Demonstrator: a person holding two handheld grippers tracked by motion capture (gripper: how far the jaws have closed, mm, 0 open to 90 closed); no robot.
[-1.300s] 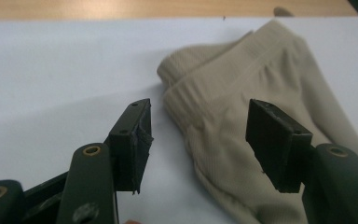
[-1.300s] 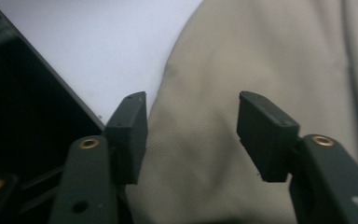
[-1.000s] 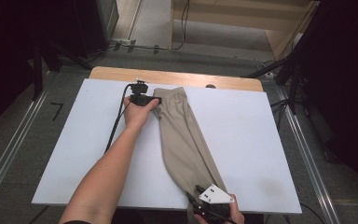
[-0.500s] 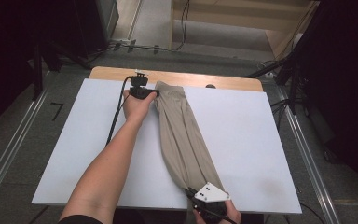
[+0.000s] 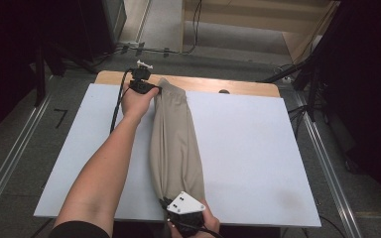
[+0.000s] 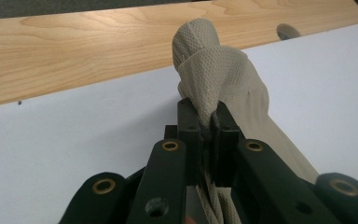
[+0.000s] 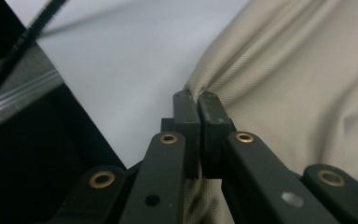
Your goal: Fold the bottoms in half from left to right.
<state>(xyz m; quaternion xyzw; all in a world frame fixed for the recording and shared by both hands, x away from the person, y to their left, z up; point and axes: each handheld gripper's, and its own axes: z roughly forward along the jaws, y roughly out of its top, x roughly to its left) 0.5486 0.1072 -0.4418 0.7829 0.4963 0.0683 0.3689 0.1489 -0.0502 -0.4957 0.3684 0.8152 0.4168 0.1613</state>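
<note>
Tool point(image 6: 208, 122) on unlabelled beige cloth point(image 6: 223, 79)

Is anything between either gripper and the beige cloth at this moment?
Nothing visible. The left gripper is clamped on the far end of the long beige knit cloth, and the right gripper on its near edge, fabric pinched directly between each pair of jaws.

Right claw point(image 5: 164, 202) body and hand are getting cut off by the high view's bottom edge. Grey plate is covering where it's pinching the cloth point(image 5: 174, 139). Left hand point(image 5: 138, 100) is hiding the cloth's far corner. Dark spot point(image 5: 223, 91) on the desk point(image 5: 258, 139) is too small to identify.
</note>
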